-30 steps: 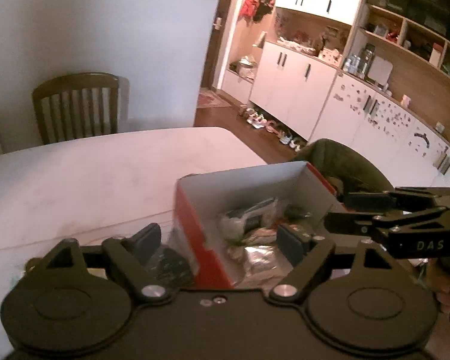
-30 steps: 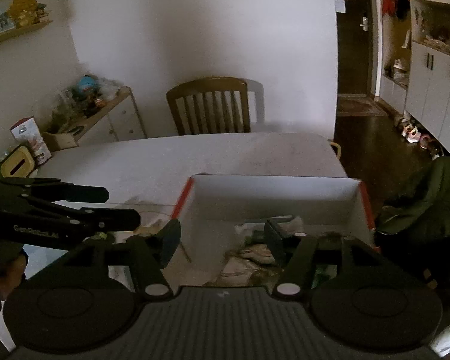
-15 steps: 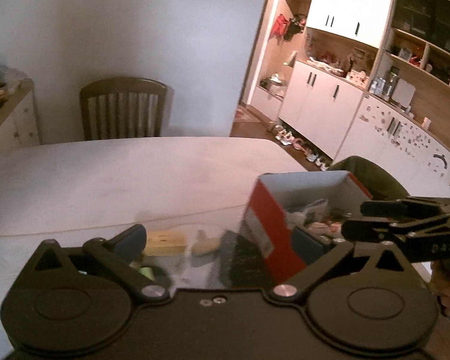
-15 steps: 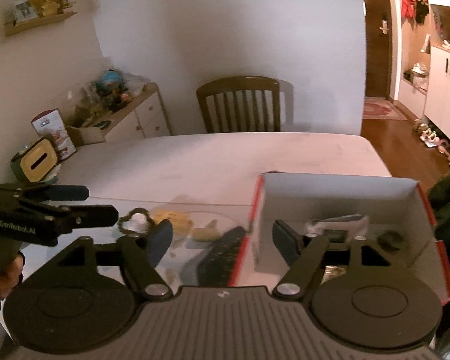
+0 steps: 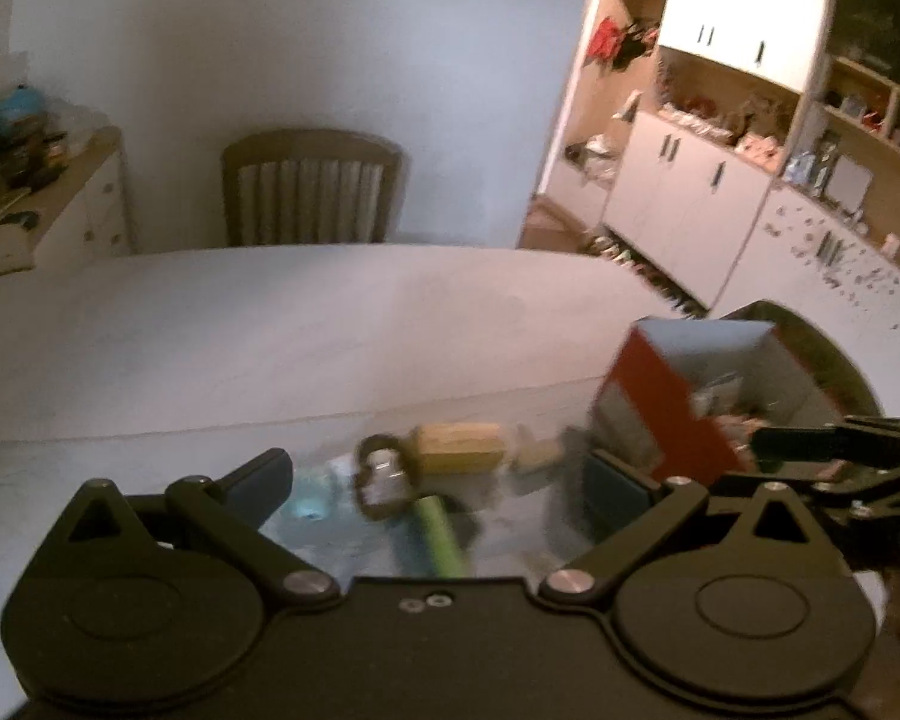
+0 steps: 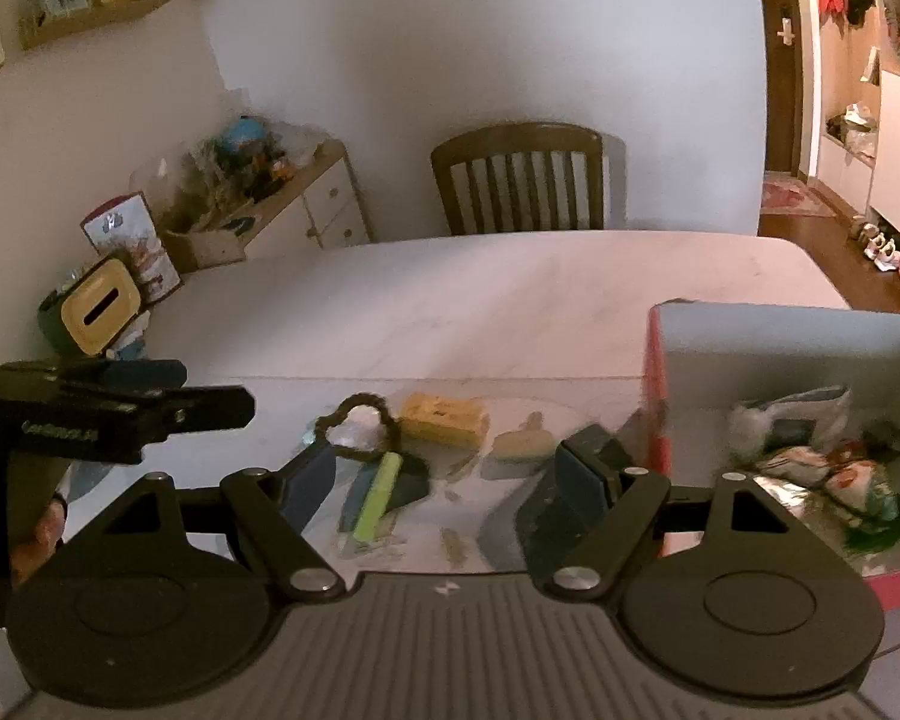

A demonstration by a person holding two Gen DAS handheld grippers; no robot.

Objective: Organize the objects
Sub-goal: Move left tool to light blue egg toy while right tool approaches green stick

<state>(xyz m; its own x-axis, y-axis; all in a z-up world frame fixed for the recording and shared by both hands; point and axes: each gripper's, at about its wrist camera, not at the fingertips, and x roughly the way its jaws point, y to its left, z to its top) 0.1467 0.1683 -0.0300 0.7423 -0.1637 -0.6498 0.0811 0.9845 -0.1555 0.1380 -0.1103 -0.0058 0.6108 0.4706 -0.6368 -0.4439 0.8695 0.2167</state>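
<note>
both tongs spread wide, nothing between them, jaws just opened further. left tongs (image 5: 444,480) poised over a scatter of small things on the white table (image 5: 270,330): a slim lime-green stick (image 5: 441,534) straight ahead, a dark scalloped ring with a pale centre (image 5: 384,474) and a yellow rectangular block (image 5: 459,447) just beyond. right tongs (image 6: 450,474) facing the same cluster, with the red-sided open cardboard box (image 6: 780,336), already holding packets, off to their right. best done by picking one item, likely the green stick, squaring the jaws across its width, lowering, pinching mid-length, then carrying rightward into the box.
</note>
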